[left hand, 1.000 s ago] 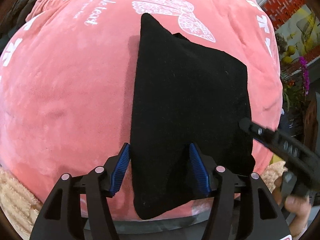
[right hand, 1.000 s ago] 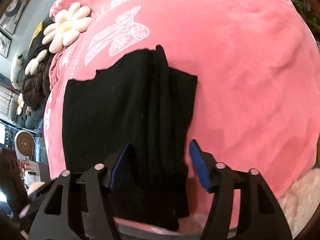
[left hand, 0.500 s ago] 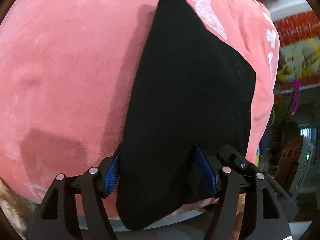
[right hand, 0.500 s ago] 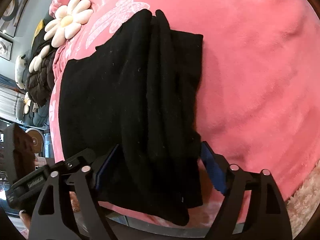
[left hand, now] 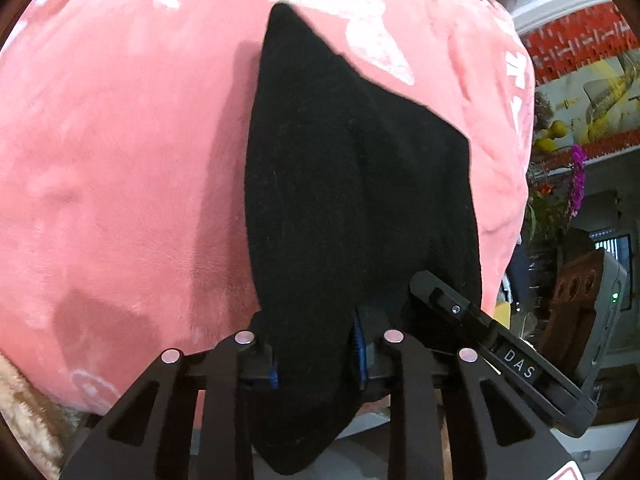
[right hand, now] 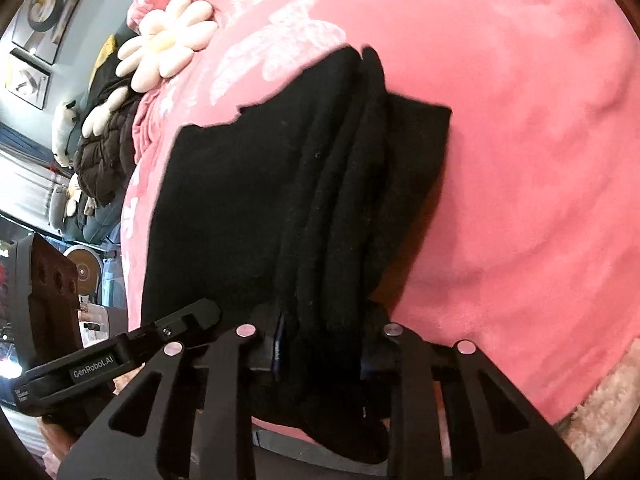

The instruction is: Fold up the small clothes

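Two pairs of fingers are closing on the near hem of one black garment [left hand: 352, 200]: the left gripper [left hand: 316, 364] has a bunched corner between its blue pads, and the right gripper [right hand: 320, 354] pinches the thicker pleated corner beside it, each gripper showing in the other's view. The garment lies on a pink plush blanket [left hand: 120, 160] printed with white butterflies, its near edge hanging over the blanket's front. Judging by the stacked layers on the right side, a lengthwise fold is already made; the crosswise fold, near hem carried to far edge, seems still to come. A second ago both pairs of fingers stood wide apart, straddling the cloth; now they have narrowed onto it.
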### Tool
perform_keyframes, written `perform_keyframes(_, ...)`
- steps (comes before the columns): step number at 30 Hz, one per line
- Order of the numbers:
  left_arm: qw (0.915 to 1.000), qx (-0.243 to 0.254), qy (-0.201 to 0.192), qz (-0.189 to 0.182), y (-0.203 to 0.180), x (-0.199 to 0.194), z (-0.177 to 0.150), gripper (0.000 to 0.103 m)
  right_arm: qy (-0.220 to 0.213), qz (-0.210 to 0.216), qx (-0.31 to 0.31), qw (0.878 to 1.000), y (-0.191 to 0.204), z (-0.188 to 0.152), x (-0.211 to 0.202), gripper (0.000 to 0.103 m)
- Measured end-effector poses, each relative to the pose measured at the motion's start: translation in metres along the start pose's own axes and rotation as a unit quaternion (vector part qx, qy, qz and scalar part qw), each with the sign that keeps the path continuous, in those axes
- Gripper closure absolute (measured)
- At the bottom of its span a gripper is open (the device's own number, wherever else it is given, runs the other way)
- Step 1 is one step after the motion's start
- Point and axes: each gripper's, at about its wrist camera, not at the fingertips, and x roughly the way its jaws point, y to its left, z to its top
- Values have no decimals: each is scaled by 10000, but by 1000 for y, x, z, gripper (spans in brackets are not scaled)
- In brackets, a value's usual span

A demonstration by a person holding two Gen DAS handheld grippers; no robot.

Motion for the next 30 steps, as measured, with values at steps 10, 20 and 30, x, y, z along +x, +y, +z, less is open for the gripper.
perform_keyframes(10,9981,475,-163,352,-42,-47,-18,82,-48,72,-49,10000,26,-16,-47,80)
perform_keyframes(20,9946,811,-302,567,-53,-88,-51,82,-108,229,-263,9993,51,-50,-80,80)
perform_keyframes(30,9896,981,-1009,314,-49,-155,-56,82,-752,488,-849,9923,105,-44,-129,80)
